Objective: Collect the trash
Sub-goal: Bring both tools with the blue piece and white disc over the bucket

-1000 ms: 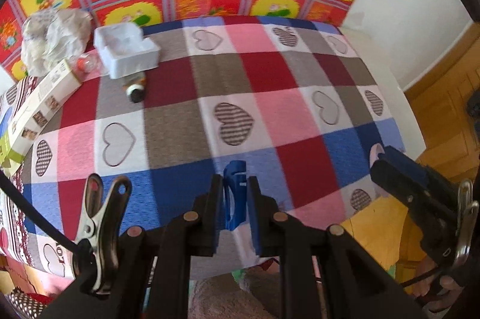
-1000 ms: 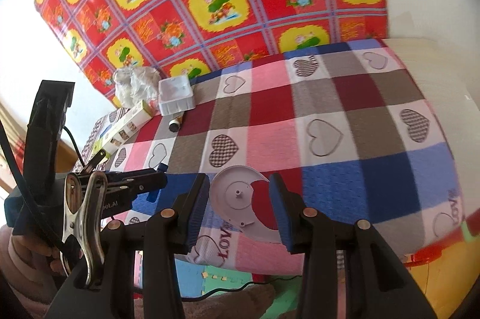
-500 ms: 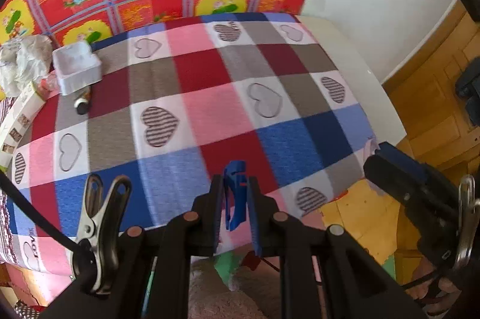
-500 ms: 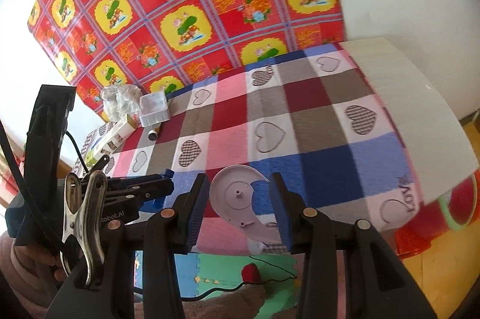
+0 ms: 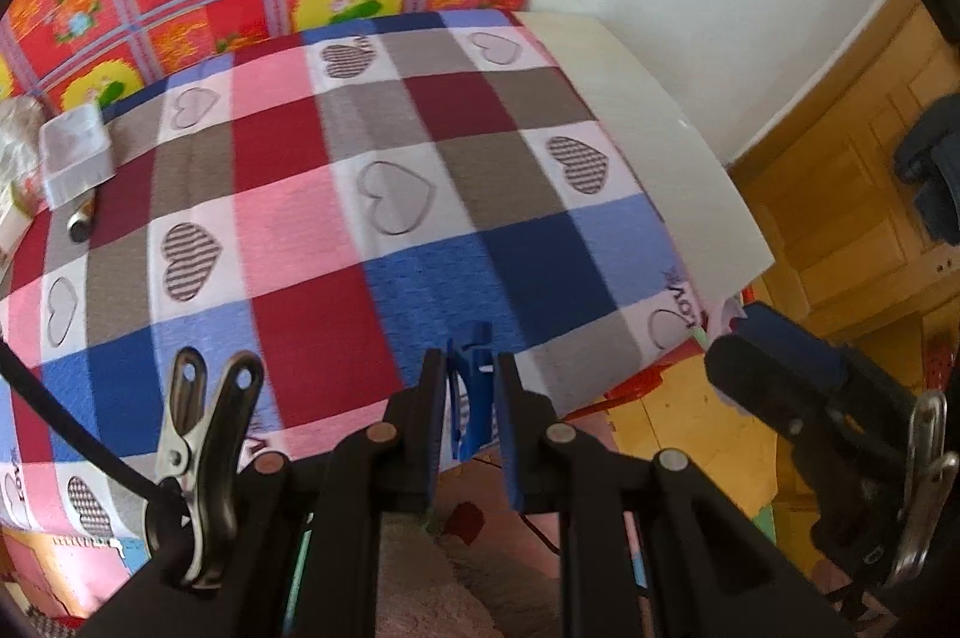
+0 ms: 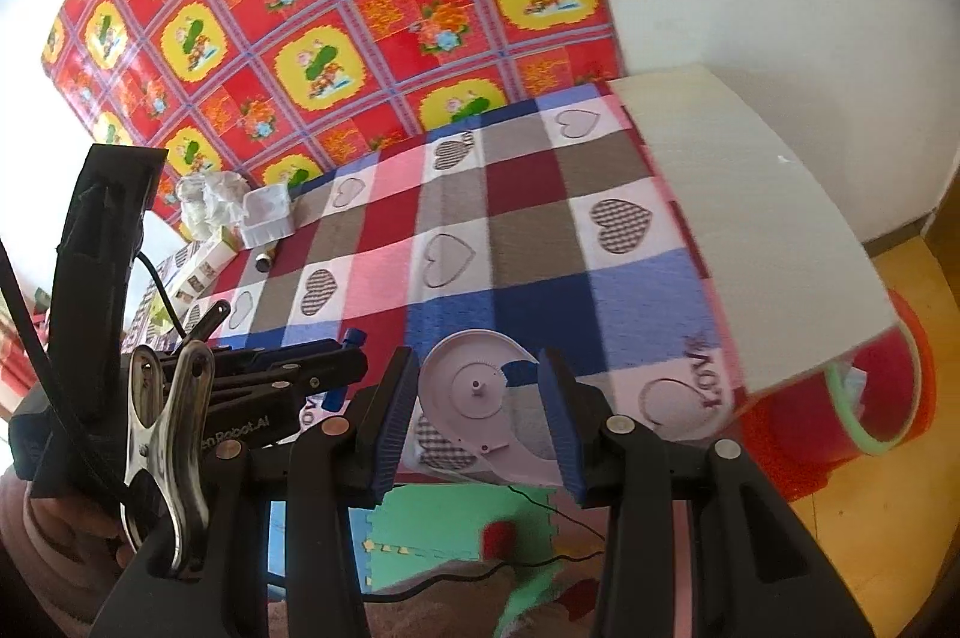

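My left gripper (image 5: 470, 386) is shut on a small blue plastic piece (image 5: 471, 398) that stands upright between its pads, above the front edge of the checked tablecloth (image 5: 372, 218). My right gripper (image 6: 477, 398) is shut on a pale lilac plastic disc (image 6: 474, 392) with a cut-out and a centre peg, held flat-on to the camera. The right gripper's black body (image 5: 810, 398) shows at the right of the left wrist view, and the left gripper's body (image 6: 282, 374) at the left of the right wrist view. A red bin (image 6: 870, 398) with a green rim sits on the floor beyond the table's right end.
At the far left of the table lie a white foam tray (image 5: 75, 152), a crumpled clear bag (image 6: 207, 203), a long carton (image 6: 204, 272) and a small dark bottle (image 5: 81, 221). A white board (image 6: 750, 218) lies along the cloth's right side. Foam floor mats (image 6: 456, 524) lie below.
Both grippers have swept to the right along the table's front edge with their pieces still held. The litter pile has slid to the far left, and the red bin has come into view.
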{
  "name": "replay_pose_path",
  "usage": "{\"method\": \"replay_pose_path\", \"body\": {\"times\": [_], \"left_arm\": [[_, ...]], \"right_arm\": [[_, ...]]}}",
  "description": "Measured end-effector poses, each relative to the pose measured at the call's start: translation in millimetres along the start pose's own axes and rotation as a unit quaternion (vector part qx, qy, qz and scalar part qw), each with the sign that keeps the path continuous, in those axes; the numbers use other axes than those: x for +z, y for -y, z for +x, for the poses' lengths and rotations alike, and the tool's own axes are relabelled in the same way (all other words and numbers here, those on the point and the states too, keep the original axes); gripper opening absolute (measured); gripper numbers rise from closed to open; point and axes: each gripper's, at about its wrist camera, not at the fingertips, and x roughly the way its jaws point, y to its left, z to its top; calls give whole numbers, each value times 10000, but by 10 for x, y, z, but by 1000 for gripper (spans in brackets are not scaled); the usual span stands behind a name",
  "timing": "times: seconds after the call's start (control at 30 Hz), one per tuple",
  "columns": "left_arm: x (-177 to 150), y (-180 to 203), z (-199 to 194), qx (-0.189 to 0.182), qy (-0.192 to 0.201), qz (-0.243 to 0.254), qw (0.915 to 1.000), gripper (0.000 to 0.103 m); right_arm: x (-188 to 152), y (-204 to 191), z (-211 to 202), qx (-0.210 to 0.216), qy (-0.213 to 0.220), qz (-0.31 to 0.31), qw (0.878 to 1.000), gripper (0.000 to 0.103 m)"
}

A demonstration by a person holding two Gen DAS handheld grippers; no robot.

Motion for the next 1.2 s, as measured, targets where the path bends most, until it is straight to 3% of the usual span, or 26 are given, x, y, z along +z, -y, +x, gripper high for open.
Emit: {"method": "replay_pose_path", "body": {"times": [0.3, 0.67, 1.2], "left_arm": [[287, 361, 173, -362, -72, 586, 9976, 16], [579, 882, 370, -615, -173, 1415, 9879, 16], [640, 2035, 682, -880, -207, 1750, 9804, 16]], "right_arm": [[57, 286, -111, -345, 195, 368, 9985, 42], [95, 705, -213, -860, 518, 1001, 9899, 42], [-56, 1801, -614, -1290, 592, 1358, 9805, 42]]}}
